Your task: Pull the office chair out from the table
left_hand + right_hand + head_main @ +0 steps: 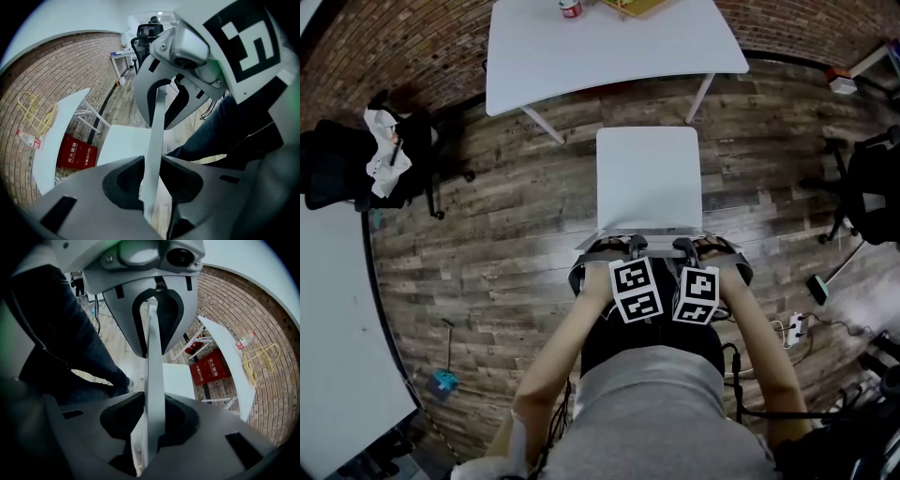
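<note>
Just clear of the white worktop [609, 47], white chair [648, 178] on wood floor [506, 206], left gripper [635, 247] and right gripper [685, 247] side by side, each clamped on its thin backrest [660, 231].

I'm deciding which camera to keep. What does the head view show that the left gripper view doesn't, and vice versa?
Head view only: the person's forearms and a small blue object on the floor. Left gripper view only: the red box under the table, and the backrest edge standing between the left gripper's jaws. Both: the white table, bottle, chair seat and brick wall.
</note>
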### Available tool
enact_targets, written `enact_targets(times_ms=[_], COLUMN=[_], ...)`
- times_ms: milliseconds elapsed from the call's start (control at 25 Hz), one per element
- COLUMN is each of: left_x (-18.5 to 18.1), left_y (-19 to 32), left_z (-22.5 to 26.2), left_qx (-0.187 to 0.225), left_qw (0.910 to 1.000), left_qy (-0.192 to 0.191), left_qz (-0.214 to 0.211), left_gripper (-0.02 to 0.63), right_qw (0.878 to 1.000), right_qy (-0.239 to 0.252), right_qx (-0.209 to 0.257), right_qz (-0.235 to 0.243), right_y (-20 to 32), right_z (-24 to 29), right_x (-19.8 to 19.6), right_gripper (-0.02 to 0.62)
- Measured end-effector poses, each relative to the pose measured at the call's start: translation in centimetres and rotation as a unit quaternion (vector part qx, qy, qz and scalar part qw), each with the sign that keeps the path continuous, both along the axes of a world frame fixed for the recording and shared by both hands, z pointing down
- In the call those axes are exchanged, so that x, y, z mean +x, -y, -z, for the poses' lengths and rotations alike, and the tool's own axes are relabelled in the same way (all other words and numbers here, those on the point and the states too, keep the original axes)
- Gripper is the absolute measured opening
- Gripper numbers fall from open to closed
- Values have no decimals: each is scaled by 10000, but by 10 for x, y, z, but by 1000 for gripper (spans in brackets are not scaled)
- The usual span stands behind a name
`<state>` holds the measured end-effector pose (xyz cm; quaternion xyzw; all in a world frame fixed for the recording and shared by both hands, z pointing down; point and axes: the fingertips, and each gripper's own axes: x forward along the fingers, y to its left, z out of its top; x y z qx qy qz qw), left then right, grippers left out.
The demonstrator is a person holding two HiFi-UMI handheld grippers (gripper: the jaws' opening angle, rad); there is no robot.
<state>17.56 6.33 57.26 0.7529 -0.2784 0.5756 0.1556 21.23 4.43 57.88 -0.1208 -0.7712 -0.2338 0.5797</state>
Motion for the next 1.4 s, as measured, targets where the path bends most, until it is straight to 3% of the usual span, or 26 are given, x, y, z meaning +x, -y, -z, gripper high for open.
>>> enact_targets(times_ms=[80, 200, 360, 480, 600, 680, 760, 840, 960, 1040, 1200, 1320, 1400], left_x=[2, 9, 7, -10, -27, -36, -44, -52, -67, -78, -98, -103, -106], left_y=[1, 5, 23, 42, 58, 68, 78, 88, 100, 104, 104, 102, 100], left_z=[5, 24, 71, 104, 131, 149, 168, 186, 214, 230, 253, 258, 257], left_qx=[39, 126, 706, 1158, 1608, 1989, 2418, 2832, 3360, 3623, 3937, 4078, 4102], left_qw=[9996, 9939, 9730, 9545, 9386, 9275, 9147, 8963, 8655, 8431, 7937, 7764, 7695], left_qy=[-228, -948, -1837, -2170, -2320, -2361, -2368, -2387, -2468, -2563, -2777, -2793, -2801], left_qz=[146, 547, 1208, 1689, 1985, 2107, 2208, 2438, 2778, 3038, 3714, 3910, 4013], left_gripper=[114, 120, 124, 123, 123, 119, 69, 44, 35, 31, 29, 29, 26], right_qw=[9999, 9974, 9856, 9667, 9359, 9114, 8825, 8507, 8034, 7780, 7407, 7212, 7174], right_qy=[124, 487, 1039, 1694, 2564, 3180, 3787, 4251, 4778, 5044, 5404, 5518, 5552], right_qx=[-75, -494, -1183, -1598, -1758, -1579, -1333, -1304, -1635, -1692, -1419, -1321, -1235], right_qz=[7, -169, -626, -1064, -1654, -2081, -2452, -2804, -3154, -3341, -3731, -3974, -4022], right_y=[-1, -6, -8, 2, 25, 46, 67, 81, 88, 93, 105, 108, 107], right_z=[5, 21, 54, 88, 134, 164, 189, 208, 229, 242, 256, 261, 263], right_x=[-3, -10, -22, -36, -52, -62, -71, -77, -86, -89, -89, -89, -91], right_gripper=[102, 111, 126, 116, 84, 56, 44, 31, 23, 23, 21, 18, 18])
